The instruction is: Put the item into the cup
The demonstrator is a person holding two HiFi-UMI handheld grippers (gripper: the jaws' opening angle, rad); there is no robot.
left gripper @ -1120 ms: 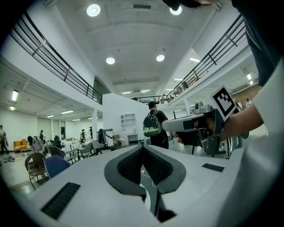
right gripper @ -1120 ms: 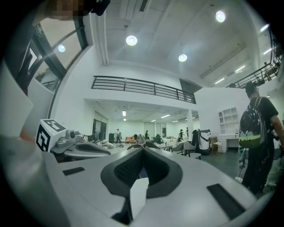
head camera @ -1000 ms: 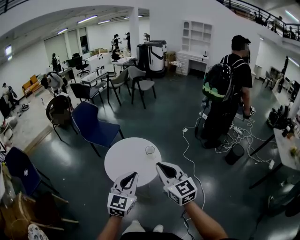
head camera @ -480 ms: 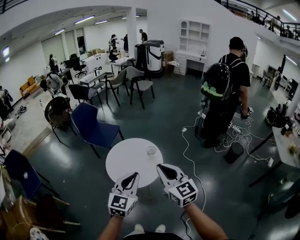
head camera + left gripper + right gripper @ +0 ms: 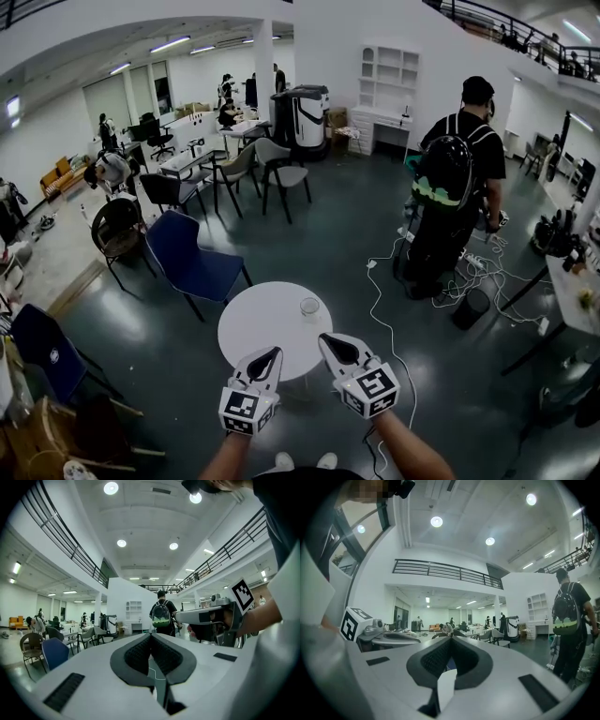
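cup [image 5: 310,307] on round table [image 5: 255,328], contents unclear, left gripper [image 5: 274,352] fingers together, right gripper [image 5: 324,338] fingers together

Cup [image 5: 310,307]: too small to tell what it holds, only a pale rim shows.
Item: cannot be made out in any view.
Table [image 5: 253,323]: near edge hidden behind the left gripper [image 5: 273,353] and right gripper [image 5: 327,339].
Left forearm [image 5: 225,459], right forearm [image 5: 414,452]: cut off by the head view's bottom edge.
Person with backpack [image 5: 569,613]: lower legs hidden behind the right gripper's body.
Far figures [image 5: 110,170]: too small — details unreadable.
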